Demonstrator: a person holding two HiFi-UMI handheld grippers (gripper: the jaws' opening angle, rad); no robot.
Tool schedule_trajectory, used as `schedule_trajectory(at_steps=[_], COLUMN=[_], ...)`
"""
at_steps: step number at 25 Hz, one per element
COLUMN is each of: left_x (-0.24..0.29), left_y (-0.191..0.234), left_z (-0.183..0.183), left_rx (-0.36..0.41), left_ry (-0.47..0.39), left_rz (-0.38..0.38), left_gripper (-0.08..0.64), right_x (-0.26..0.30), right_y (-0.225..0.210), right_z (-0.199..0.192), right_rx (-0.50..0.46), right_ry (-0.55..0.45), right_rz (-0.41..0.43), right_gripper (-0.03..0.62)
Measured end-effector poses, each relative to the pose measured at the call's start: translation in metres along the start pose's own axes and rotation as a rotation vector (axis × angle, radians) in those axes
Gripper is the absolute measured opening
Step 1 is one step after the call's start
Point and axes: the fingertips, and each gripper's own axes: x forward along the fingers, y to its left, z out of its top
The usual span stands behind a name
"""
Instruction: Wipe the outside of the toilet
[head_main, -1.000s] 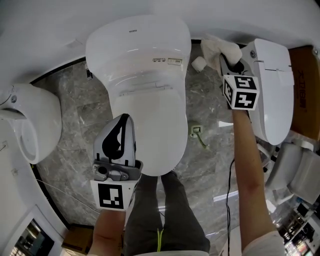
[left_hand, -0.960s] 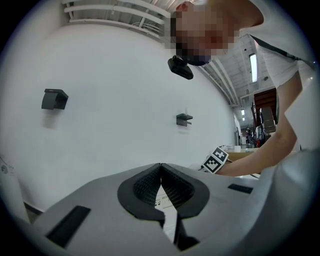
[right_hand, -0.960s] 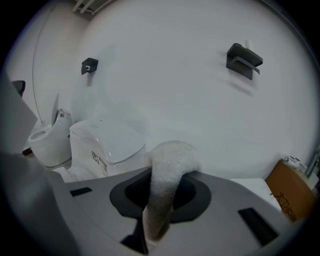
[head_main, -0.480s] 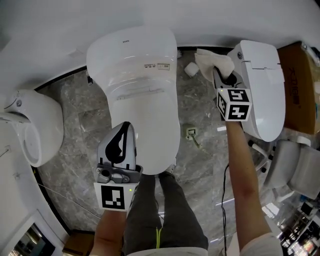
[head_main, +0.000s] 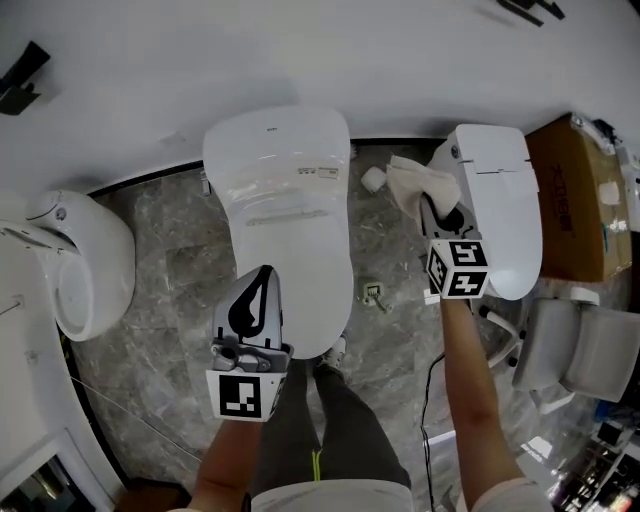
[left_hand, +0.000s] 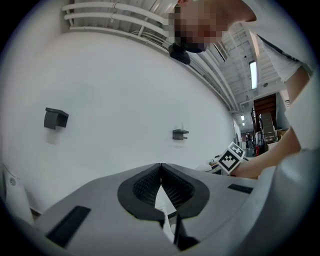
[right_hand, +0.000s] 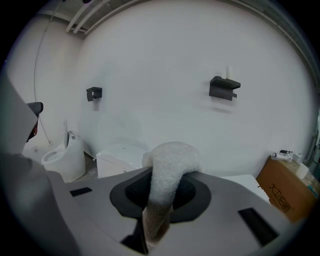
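The white toilet (head_main: 285, 215) stands in the middle of the head view with its lid down. My left gripper (head_main: 263, 273) hovers over the front of its seat; the jaws meet at the tips with nothing between them (left_hand: 160, 166). My right gripper (head_main: 436, 212) is shut on a white cloth (head_main: 412, 182), held above the floor gap between this toilet and a second white toilet (head_main: 495, 200) on the right. In the right gripper view the cloth (right_hand: 167, 170) bulges out over the jaws, with the toilet (right_hand: 120, 156) behind at the left.
A third white fixture (head_main: 85, 265) stands at the left. A paper roll (head_main: 373, 179) and a small object (head_main: 373, 295) lie on the grey marble floor. A cardboard box (head_main: 575, 195) and a chair (head_main: 580, 350) stand at the right. Dark brackets (right_hand: 223, 88) hang on the wall.
The head view has pulled back, so the toilets look smaller and sit lower. Both grippers keep roughly their places beside the toilet; the right one stays shut on the cloth.
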Motion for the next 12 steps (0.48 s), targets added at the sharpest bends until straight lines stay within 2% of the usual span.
schedule_trajectory(at_steps=[7, 12], left_x=[-0.033, -0.058], left_y=[-0.012, -0.010], left_z=[0.063, 0.098], left_rx=[-0.031, -0.033], left_ry=[-0.032, -0.037], left_rz=[-0.011, -0.014], left_gripper=[0.018, 0.018], right_x=[-0.070, -0.104], right_y=[0.024, 0.058], right_z=[0.050, 0.088], right_rx=[0.041, 0.042], right_ry=[-0.057, -0.097], right_rz=[0.014, 0.056], right_gripper=[0.084, 0.084])
